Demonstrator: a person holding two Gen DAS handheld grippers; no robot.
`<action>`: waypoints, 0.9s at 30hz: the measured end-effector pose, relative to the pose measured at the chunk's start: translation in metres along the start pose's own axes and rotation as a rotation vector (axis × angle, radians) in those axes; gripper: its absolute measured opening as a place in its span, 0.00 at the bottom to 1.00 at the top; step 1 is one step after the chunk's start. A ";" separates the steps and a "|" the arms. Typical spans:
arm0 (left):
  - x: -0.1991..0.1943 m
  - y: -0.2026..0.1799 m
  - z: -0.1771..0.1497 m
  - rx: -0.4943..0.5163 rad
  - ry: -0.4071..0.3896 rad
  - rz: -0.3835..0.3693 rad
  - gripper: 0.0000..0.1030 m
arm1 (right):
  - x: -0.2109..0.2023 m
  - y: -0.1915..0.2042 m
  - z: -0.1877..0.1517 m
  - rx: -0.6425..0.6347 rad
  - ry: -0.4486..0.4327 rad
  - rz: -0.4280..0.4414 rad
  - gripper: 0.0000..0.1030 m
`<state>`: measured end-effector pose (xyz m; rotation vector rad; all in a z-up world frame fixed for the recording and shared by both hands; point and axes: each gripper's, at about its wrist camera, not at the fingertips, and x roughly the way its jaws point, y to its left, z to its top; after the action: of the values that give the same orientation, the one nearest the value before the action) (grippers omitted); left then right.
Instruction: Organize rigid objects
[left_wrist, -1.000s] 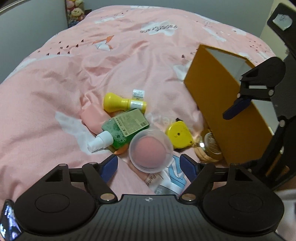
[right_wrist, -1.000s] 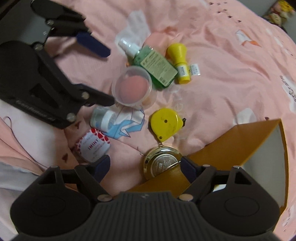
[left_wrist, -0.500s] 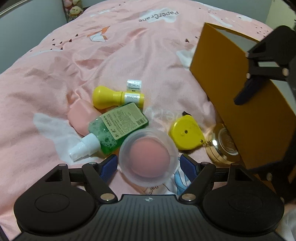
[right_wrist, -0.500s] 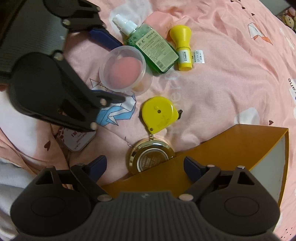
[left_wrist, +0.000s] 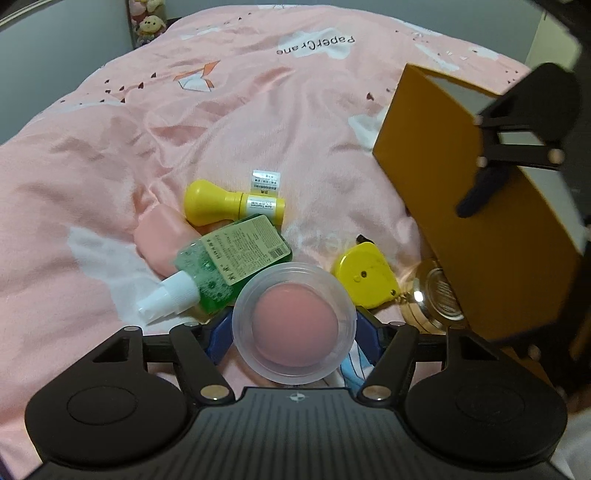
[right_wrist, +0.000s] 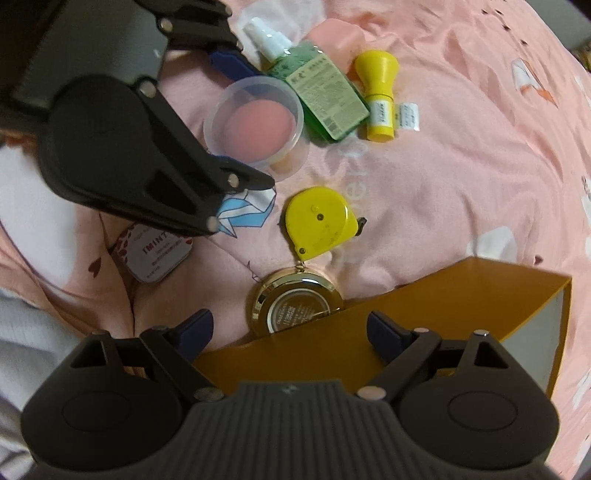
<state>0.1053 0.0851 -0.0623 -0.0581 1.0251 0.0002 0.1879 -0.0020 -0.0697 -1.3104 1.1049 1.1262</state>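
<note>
The clear round container (left_wrist: 294, 324) with a pink sponge sits directly between the spread blue fingertips of the left gripper (left_wrist: 293, 334), which is not yet pinching it. The right gripper (right_wrist: 290, 330), also spread, hovers over the orange box (right_wrist: 406, 314), farther off.

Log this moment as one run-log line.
left gripper: open, fingers astride clear cup | right gripper: open, at orange box wall | cup on bed, not lifted
</note>
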 end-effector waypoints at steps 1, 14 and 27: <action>-0.004 0.001 -0.001 -0.003 0.005 -0.004 0.75 | 0.000 0.000 0.001 -0.019 0.002 -0.002 0.86; -0.020 0.014 -0.015 -0.016 -0.015 -0.039 0.75 | 0.048 0.012 0.033 -0.311 0.225 0.036 0.92; -0.015 0.017 -0.019 -0.014 -0.006 -0.051 0.75 | 0.083 0.016 0.046 -0.363 0.356 0.001 0.91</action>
<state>0.0806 0.1014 -0.0604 -0.0967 1.0176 -0.0386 0.1814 0.0419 -0.1556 -1.8486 1.1901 1.1576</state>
